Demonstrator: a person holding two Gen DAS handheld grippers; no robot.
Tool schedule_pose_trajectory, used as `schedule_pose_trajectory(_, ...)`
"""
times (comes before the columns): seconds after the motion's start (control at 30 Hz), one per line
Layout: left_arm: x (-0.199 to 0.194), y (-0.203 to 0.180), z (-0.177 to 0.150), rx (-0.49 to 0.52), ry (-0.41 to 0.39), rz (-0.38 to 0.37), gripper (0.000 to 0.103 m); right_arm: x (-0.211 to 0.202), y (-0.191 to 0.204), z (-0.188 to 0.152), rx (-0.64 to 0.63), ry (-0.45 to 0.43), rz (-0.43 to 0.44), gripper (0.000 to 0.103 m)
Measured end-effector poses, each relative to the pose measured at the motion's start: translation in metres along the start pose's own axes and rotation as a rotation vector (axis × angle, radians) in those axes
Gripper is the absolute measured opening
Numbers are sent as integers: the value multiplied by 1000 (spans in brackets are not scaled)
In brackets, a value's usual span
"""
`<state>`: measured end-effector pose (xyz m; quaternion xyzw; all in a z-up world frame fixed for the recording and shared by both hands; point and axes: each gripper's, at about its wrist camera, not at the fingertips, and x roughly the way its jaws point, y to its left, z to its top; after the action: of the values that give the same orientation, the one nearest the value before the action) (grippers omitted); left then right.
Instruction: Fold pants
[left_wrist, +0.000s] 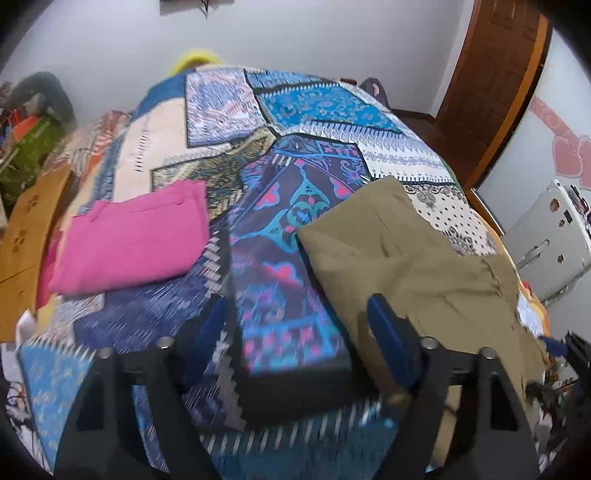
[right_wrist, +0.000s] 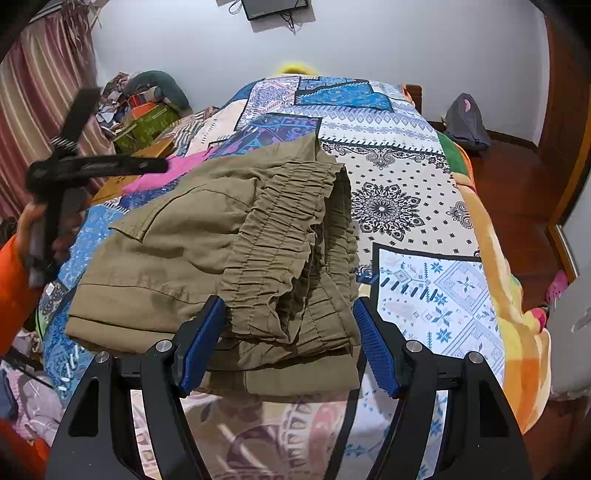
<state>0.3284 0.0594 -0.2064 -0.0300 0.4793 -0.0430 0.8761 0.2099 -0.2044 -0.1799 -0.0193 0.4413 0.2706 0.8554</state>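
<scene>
We see folded khaki pants on the bed. Right gripper jaws released, straddling the waistband. Left gripper jaws released, empty, beside pants. No writing legible.

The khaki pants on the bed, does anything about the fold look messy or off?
Yes. The khaki pants are folded, but the gathered waistband bunches up and gapes open at the near end instead of lying flat, so the stack looks lumpy there.
</scene>
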Motion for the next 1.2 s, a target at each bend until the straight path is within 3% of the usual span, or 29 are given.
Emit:
schedule_pose_trajectory(0.13, 40, 3, 20, -15, 72, -73, 71, 3, -4, 4, -18, 6, 0, 67)
schedule_pose_trajectory(0.3, 68, -4, 19, -10, 143, -140, 69, 9, -11, 9, -28, 12, 1, 67)
schedule_pose_trajectory(0.37, 74, -6, 16, -5, 157, -156, 58, 12, -14, 11, -35, 15, 1, 67)
schedule_pose_trajectory(0.43, 78, -9, 14, 8, 170, -181, 32, 16, -17, 14, -45, 16, -4, 67)
schedule_pose_trajectory(0.47, 79, -11, 15, 14, 165, -173, 29, 18, -18, 16, -52, 18, -7, 67)
schedule_pose_trajectory(0.53, 78, -14, 17, 34, 140, -130, 13, 22, -21, 21, -61, 17, -37, 67)
schedule_pose_trajectory(0.6, 77, -12, 17, 33, 133, -108, 10, 27, -25, 26, -71, 22, -48, 67)
schedule_pose_trajectory(0.87, 41, 14, -4, -30, 86, -53, 5, 53, -38, 54, -137, 51, -89, 67)
schedule_pose_trajectory(1.2, -29, 19, -67, -128, 0, 27, 4, 81, -38, 92, -148, 47, -112, 67)
